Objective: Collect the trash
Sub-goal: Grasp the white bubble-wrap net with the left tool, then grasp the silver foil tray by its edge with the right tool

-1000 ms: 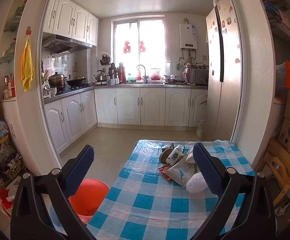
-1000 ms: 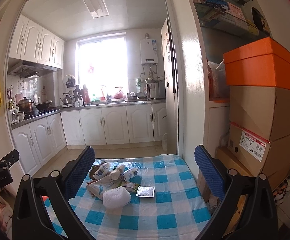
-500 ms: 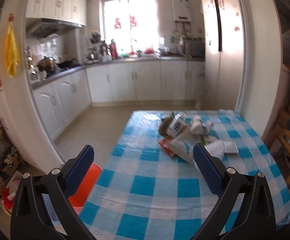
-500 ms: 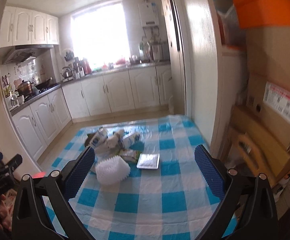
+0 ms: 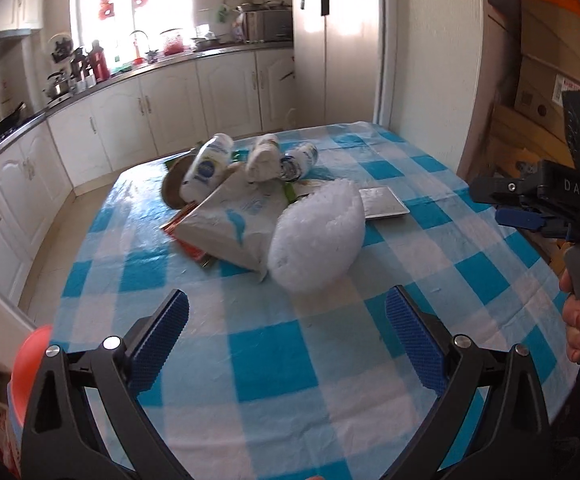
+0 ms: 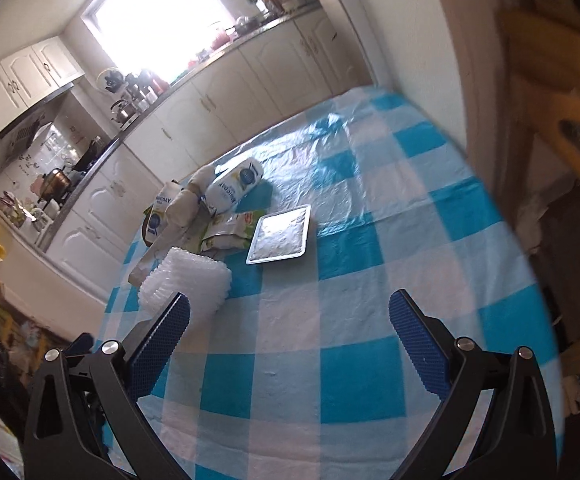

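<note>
Approach step, nothing picked yet: left tongs [image 5: 286,334] and right tongs [image 6: 288,336] both gape empty above the table [image 5: 274,364], next closing on the white foam net [image 5: 316,236].

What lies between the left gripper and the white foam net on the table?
Only bare checked tablecloth lies between the open left gripper and the white foam net; the left wrist view shows this.

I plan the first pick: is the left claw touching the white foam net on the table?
Apart. In the left wrist view, the open left claw is short of the white foam net, with bare checked tablecloth between them.
</note>
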Motion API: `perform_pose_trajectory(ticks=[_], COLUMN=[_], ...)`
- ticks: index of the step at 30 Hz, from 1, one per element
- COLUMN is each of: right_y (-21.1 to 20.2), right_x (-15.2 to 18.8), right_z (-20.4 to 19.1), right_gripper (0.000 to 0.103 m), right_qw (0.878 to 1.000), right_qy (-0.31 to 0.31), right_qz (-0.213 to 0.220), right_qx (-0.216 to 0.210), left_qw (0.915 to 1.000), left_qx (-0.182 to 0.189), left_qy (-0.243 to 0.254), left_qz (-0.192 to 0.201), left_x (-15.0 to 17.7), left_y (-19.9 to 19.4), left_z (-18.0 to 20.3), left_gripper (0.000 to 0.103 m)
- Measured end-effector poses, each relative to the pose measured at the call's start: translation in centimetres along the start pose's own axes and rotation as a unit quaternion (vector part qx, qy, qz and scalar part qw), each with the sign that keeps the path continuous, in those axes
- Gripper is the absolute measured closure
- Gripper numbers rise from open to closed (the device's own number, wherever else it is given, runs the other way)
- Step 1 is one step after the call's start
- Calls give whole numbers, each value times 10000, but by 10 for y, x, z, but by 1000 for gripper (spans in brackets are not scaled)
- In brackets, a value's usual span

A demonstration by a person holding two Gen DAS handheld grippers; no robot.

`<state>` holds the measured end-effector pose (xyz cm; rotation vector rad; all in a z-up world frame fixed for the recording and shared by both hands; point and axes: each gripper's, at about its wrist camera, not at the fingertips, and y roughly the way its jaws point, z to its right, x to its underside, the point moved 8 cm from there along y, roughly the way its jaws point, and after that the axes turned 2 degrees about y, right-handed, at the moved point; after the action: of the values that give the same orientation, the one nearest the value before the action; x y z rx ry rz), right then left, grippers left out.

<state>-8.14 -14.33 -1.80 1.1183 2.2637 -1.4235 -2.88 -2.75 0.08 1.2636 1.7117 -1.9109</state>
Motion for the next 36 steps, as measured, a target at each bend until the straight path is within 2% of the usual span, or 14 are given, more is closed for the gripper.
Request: perform_pose_trajectory(ticks=[7,10,14,17,18,21,23,27,33,35,36], right_y=[41,60,79,93,96,106,112,116,121,122,122], right_x=[-17,-23,-27,-30,-30,-30,-29,-27,-26,-27,-27], right_z=[-11,-16,-21,-22,-24,-27,-27,-27,-29,-30,-30], right_gripper=[7,7,7,8,10,26,28,28,27,35,47], right_qw=[9986,9970,9931,9907,9894,9849,9841,9803,9757,9734,9710], right_qy=[-436,-652,-993,-1153,-1240,-1469,-1470,-1608,-1732,-1791,-1852], right_qz=[-301,-381,-408,-454,-459,-495,-558,-505,-475,-472,-446], right_qx=[94,193,462,564,601,766,820,1031,1255,1347,1447], left_qw=[9989,9985,9985,9979,9978,9978,9976,9965,9941,9944,9941], left_qx=[140,112,67,190,181,189,196,262,425,397,412], left_qy=[429,480,290,75,26,-63,-166,-432,-794,-822,-863], left_qz=[-142,-235,-456,-608,-636,-636,-646,-663,-605,-535,-504], left_x=[-16,-19,-19,-19,-18,-18,-18,-17,-15,-14,-14], left_y=[41,55,68,76,77,76,75,72,61,54,51], left_z=[21,24,18,16,14,12,10,3,-6,-9,-10], left_gripper=[4,8,29,34,38,48,55,61,63,63,63])
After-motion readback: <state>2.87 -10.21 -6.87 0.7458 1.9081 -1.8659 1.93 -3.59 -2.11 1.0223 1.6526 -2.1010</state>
